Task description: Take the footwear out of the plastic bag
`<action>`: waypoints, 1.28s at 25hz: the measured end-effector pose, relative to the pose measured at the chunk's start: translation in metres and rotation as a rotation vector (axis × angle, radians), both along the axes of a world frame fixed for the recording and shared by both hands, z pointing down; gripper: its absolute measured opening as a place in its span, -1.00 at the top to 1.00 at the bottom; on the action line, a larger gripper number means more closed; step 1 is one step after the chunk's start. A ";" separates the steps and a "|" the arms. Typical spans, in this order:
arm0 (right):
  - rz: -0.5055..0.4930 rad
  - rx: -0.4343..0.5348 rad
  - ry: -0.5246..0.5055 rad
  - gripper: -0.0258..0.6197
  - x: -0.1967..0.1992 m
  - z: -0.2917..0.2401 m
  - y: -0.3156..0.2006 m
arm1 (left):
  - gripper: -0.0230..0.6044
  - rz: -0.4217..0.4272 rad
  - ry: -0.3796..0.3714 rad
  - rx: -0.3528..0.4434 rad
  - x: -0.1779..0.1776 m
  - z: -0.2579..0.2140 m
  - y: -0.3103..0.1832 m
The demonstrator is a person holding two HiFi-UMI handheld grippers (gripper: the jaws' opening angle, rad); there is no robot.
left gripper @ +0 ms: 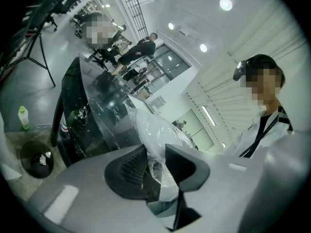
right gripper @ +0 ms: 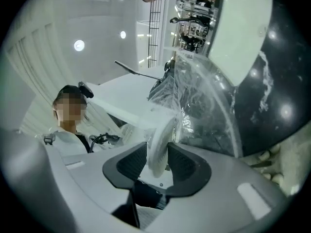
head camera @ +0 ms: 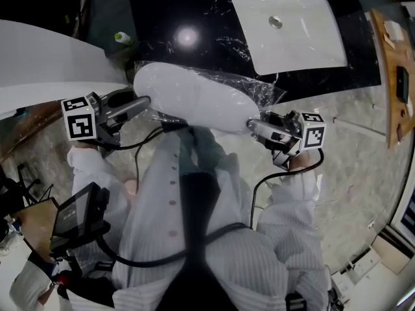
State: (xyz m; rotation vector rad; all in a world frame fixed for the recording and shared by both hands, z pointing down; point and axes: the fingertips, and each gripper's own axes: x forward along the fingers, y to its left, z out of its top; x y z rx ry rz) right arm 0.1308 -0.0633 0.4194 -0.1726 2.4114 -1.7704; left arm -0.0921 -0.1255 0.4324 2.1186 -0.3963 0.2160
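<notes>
A white slipper [head camera: 194, 99] hangs level in the air in front of me, partly wrapped in a clear plastic bag [head camera: 259, 92]. My left gripper [head camera: 146, 102] is at its left end. In the left gripper view the jaws [left gripper: 156, 166] are shut on a bunched fold of the plastic bag [left gripper: 155, 135]. My right gripper [head camera: 251, 125] is at the slipper's right end. In the right gripper view the jaws [right gripper: 156, 161] are shut on the edge of the slipper's white sole [right gripper: 158, 149], with crinkled plastic bag [right gripper: 204, 106] behind it.
Beyond the slipper lies a black marble counter [head camera: 162, 11] with a white basin [head camera: 288, 28]. A green bottle [head camera: 122, 38] stands at its left, a white curved surface [head camera: 45, 57] lies further left, and a wooden shelf [head camera: 389, 63] runs along the right. A round bin [left gripper: 36, 159] sits on the floor.
</notes>
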 end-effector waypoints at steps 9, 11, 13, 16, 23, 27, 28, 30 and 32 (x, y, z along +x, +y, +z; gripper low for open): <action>0.003 0.206 0.123 0.53 -0.010 -0.036 -0.018 | 0.59 0.006 0.020 0.137 0.010 -0.036 0.001; 0.015 0.226 0.139 0.58 -0.010 -0.041 -0.022 | 0.60 0.004 0.020 0.178 0.008 -0.045 0.000; 0.027 0.221 0.128 0.60 -0.007 -0.044 -0.024 | 0.61 0.003 0.019 0.214 0.007 -0.052 -0.001; 0.062 0.219 0.107 0.62 0.006 -0.051 -0.028 | 0.67 -0.023 0.020 0.254 0.001 -0.064 -0.007; 0.167 0.259 0.154 0.63 0.043 -0.064 -0.034 | 0.85 -0.121 0.003 0.312 -0.019 -0.082 -0.022; 0.238 0.274 0.204 0.63 0.063 -0.068 -0.035 | 0.90 -0.180 -0.033 0.325 -0.034 -0.083 -0.027; 0.256 0.274 0.215 0.63 0.068 -0.069 -0.035 | 0.90 -0.194 -0.043 0.327 -0.037 -0.082 -0.028; 0.294 0.273 0.242 0.63 0.080 -0.070 -0.034 | 0.90 -0.221 -0.067 0.328 -0.044 -0.082 -0.029; 0.336 0.274 0.278 0.63 0.092 -0.071 -0.033 | 0.90 -0.250 -0.095 0.327 -0.050 -0.081 -0.031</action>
